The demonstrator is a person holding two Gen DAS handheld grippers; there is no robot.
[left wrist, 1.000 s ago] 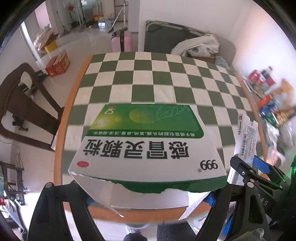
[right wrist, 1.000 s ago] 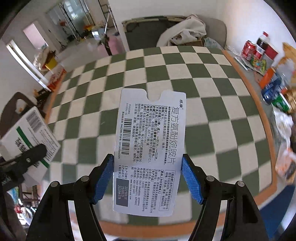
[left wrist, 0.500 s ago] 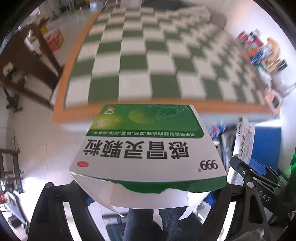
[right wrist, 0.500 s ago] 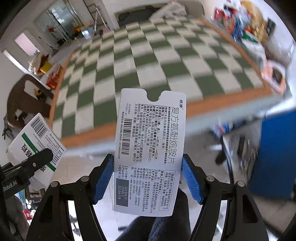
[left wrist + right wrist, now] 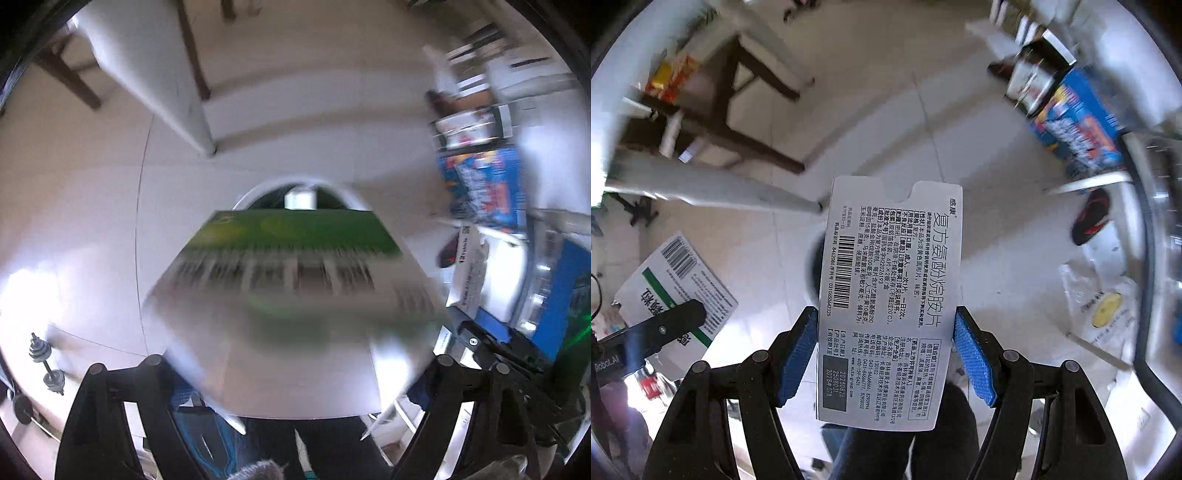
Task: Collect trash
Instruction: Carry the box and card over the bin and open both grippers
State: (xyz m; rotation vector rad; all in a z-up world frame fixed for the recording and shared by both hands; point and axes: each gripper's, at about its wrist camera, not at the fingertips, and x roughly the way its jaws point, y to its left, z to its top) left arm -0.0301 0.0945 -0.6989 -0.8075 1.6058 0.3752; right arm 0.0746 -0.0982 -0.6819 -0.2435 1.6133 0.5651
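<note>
Green-and-white medicine box (image 5: 295,291): between the fingers of the left gripper (image 5: 295,376), directly above a round white-rimmed bin (image 5: 255,192). Heavily motion-blurred; print unreadable, lower edge smeared. Left jaws opening; whether the pads touch the box cannot be told through the blur. In the right wrist view the same box (image 5: 676,291) appears at lower left, barcode side showing, partly covered by a black finger.

White medicine carton (image 5: 890,306): flattened, printed in black with a barcode, pinched at its long edges by the blue pads (image 5: 798,350) of the right gripper (image 5: 886,354), which points steeply down at the floor. In the left wrist view only a blurred strip of it (image 5: 469,273) shows at right.

Bin: mostly hidden behind the green box; dark interior, one white item (image 5: 300,198) inside.

Person's legs (image 5: 908,443): dark trousers, cut off at the lower edge.

Surroundings: pale tiled floor (image 5: 923,122); dark wooden furniture legs (image 5: 738,107); blue printed packaging (image 5: 1078,118), blurred; red-and-black shoe (image 5: 1089,218); clear plastic bag (image 5: 1100,306).
</note>
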